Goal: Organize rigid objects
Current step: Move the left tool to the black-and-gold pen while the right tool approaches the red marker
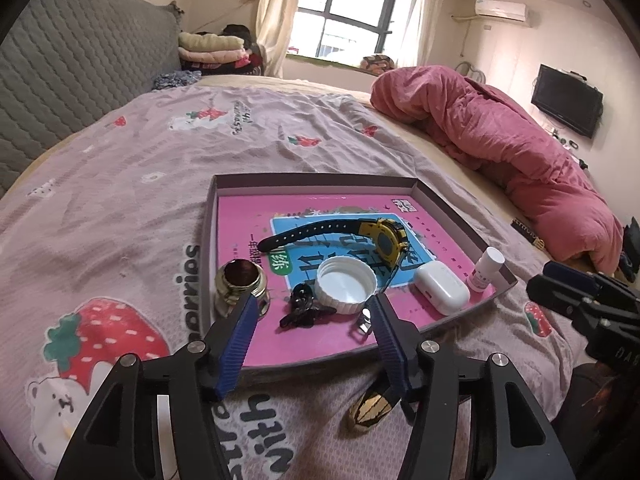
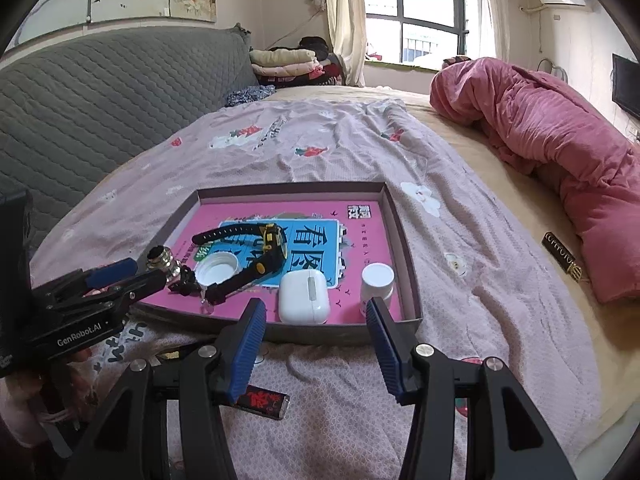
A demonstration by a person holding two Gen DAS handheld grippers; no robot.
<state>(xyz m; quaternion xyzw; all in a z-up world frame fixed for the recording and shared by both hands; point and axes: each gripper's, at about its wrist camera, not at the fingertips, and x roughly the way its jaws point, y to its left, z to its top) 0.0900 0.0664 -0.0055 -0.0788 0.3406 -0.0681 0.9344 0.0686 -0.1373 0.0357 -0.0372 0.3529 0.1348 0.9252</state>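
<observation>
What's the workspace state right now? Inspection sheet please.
Surface: bed sheet, strawberry print, wrinkled.
Job's things: box tray holds watch, white cap, earbud case, white bottle, gold jar, black clip.
Clutter: lighter and gold-black item on the sheet near the tray; dark bar beside quilt.
Grippers: left gripper open, empty; right gripper open, empty.
Cables: nothing seen.
Surroundings: pink quilt, grey headboard, window.
</observation>
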